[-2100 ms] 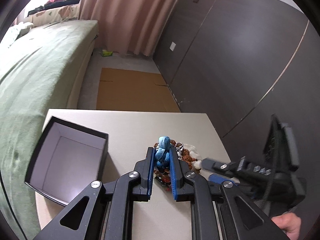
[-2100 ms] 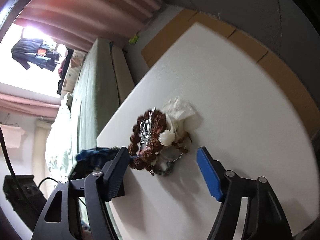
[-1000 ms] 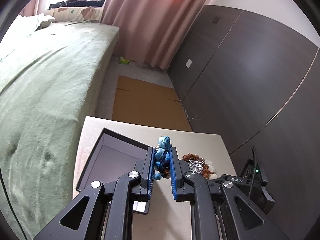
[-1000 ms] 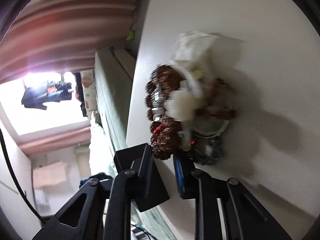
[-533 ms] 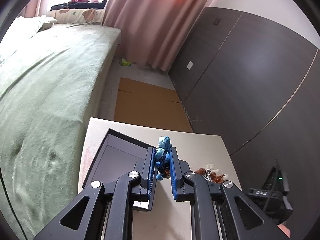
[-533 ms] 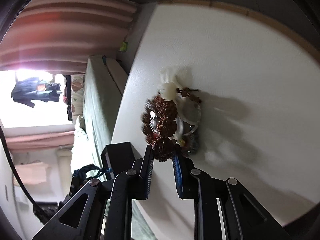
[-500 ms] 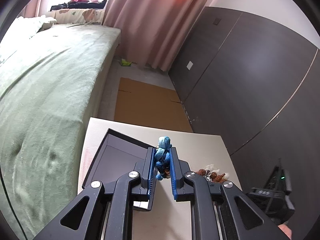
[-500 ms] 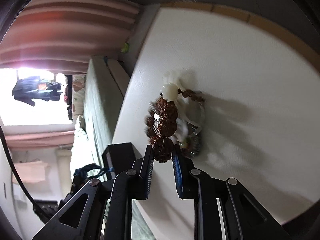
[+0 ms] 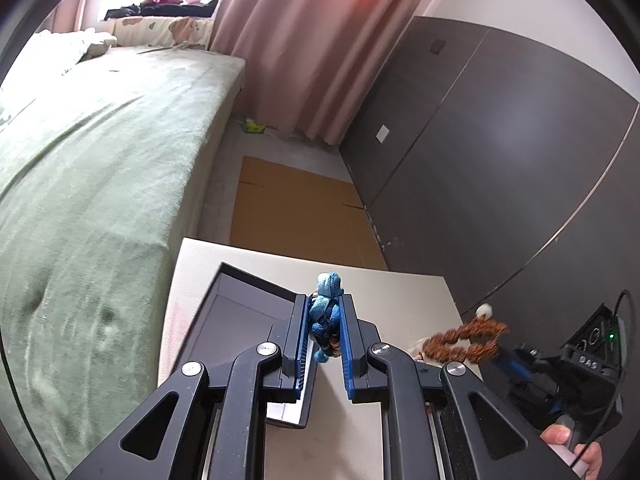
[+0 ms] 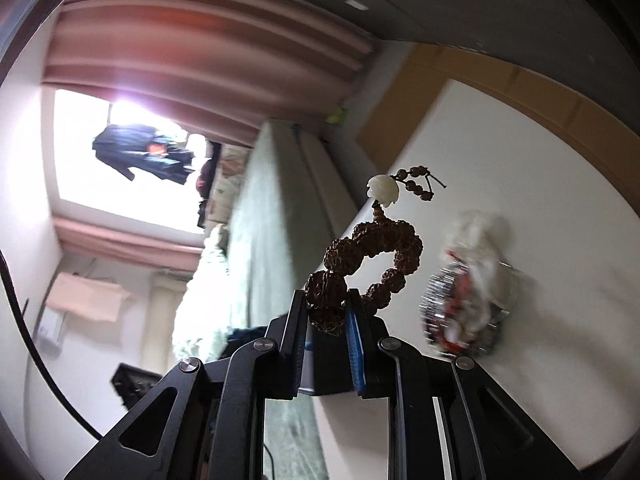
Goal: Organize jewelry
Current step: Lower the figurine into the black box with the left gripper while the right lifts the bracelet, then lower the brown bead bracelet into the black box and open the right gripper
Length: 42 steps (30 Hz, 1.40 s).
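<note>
My left gripper [image 9: 325,312] is shut on a blue braided bracelet [image 9: 327,304] and holds it over the right edge of the open dark box [image 9: 236,312] on the white table [image 9: 392,296]. My right gripper [image 10: 327,308] is shut on a brown bead bracelet [image 10: 372,256] with a white bead [image 10: 382,190], lifted off the table. The brown bracelet also shows in the left wrist view [image 9: 466,342], held up at the right. A blurred pile of remaining jewelry [image 10: 468,288] lies on the table to the right of the right gripper.
A green bed [image 9: 92,160] runs along the table's left side. Flat cardboard [image 9: 296,208] lies on the floor beyond the table. Dark wardrobe doors [image 9: 500,140] stand at the right and pink curtains [image 9: 312,40] at the back.
My right gripper has closed on the brown bead bracelet and lifted it off the pile. My left gripper moved left with the blue bracelet to above the box.
</note>
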Motion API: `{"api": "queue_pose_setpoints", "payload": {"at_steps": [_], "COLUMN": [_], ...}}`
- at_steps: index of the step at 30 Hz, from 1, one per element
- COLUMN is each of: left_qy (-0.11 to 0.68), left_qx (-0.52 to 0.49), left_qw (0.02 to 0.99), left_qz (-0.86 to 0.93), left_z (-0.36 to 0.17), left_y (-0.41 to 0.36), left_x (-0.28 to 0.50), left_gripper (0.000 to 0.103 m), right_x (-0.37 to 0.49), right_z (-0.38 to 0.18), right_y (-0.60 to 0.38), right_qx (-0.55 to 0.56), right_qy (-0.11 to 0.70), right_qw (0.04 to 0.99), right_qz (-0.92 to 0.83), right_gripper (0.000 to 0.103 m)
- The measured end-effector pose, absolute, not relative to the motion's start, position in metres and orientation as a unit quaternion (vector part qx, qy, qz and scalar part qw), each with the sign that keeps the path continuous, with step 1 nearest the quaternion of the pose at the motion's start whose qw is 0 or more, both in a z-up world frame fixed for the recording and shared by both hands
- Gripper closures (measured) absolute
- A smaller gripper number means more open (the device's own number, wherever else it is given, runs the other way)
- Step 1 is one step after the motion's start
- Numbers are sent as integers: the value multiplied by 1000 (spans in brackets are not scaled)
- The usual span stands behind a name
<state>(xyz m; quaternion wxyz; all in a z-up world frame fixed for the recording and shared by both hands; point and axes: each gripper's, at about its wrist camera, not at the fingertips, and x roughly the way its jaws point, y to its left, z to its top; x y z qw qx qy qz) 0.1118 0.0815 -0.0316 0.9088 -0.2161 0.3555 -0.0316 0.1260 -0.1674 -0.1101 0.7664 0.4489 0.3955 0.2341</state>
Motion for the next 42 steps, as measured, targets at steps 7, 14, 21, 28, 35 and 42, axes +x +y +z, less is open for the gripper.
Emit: {"api": "queue_pose_setpoints", "payload": {"at_steps": [7,14,21,28,35,42], "left_qy": [343,397,354,343,341,348], "left_qx": [-230,-254,-276,-302,-293,-277], "left_qw": [911,881,893,889,893,896], "left_qz": [-14,-28,-8,13,13,6], "left_z": [-25,-45,-33,-31,-30,-33], "left_y": [106,117,140,163,162,149], "left_x": [100,109,94,87,87,93], "left_gripper": [88,77,31,31,31,31], "right_x": [125,132,140,143,147,145], "right_z": [-93,-98,-107,-114,-127,-114], "right_y": [-127,-77,-48,-12,7,-39], "right_qx": [435,420,414,405,353,364], "right_qy": [373,383,398,414,459,440], "right_qw": [764,752,739,713,722,749], "right_qz": [297,334,353,396,378,337], "right_gripper": [83,83,82,82,40,39]}}
